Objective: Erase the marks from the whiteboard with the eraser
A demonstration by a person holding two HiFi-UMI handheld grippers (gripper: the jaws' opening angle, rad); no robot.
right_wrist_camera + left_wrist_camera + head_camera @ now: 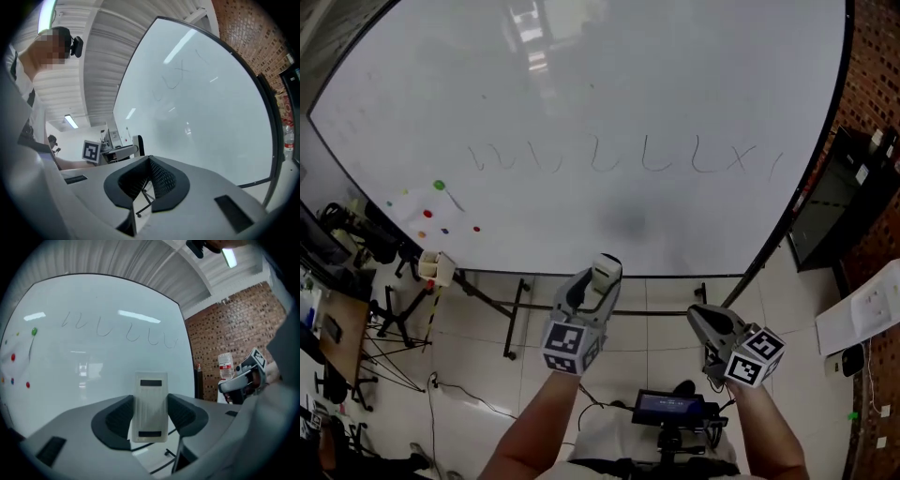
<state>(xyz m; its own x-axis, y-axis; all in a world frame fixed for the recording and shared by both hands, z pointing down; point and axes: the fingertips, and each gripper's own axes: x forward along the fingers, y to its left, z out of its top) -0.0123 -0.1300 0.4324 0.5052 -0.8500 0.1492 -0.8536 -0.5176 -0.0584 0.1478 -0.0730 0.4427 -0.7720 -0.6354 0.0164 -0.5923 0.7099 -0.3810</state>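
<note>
Two grippers poke up from the bottom of the head view. The left gripper [596, 279] pinches the white eraser [607, 267], which sits just under the bottom edge of the whiteboard [581, 84] and apart from it. The right gripper [701, 317] is beside it, lower down. A row of thin marks [628, 156] runs across the middle of the board. A green dot [439, 186] and some red dots [427, 214] sit at the board's left. The stand [514, 323] rests on the tile floor under the board. A black cabinet [830, 202] is at the right by a brick wall [874, 56].

Looking from the left gripper [150, 397], its jaws press on both sides of the eraser [150, 423], which stands upright. The whiteboard [93, 362] is ahead with the marks [117, 331] up high. At the right are a bottle [225, 366] and the right gripper [241, 378].

Looking from the right gripper [149, 161], its jaws are pressed together at the tips and hold nothing. The whiteboard [206, 112] fills the right side, with marks [176, 77] on it. The left gripper's marker cube [91, 151] shows at the left.
</note>
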